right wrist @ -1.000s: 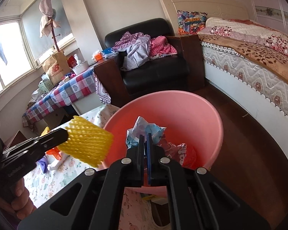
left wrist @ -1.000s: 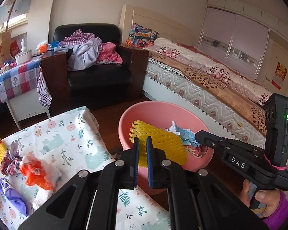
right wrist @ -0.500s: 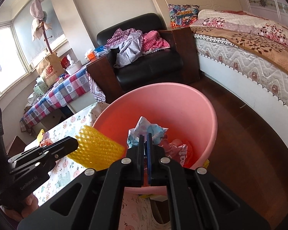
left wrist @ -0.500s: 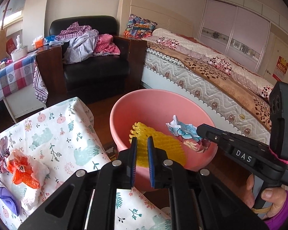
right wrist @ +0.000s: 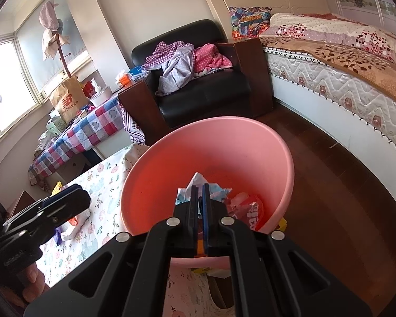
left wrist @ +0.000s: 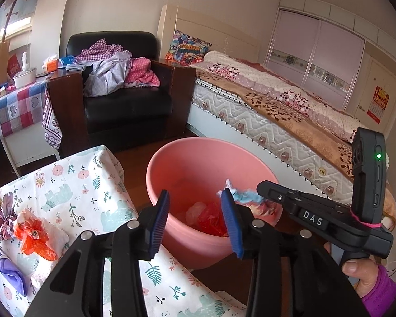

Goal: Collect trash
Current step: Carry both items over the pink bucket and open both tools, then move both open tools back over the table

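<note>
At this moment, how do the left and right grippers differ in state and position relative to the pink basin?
The left gripper is open with nothing between its blue pads, while the right gripper is shut on a crumpled white-and-blue wrapper. The left gripper sits at the table side of the pink basin; the right gripper comes in from the bed side. Both are black, hand-held, and point over the basin's rim.

left gripper (left wrist: 195, 216) wide open over pink basin (left wrist: 198, 153), right gripper (left wrist: 261, 187) pinching crumpled paper (left wrist: 240, 195) at basin's right
</note>
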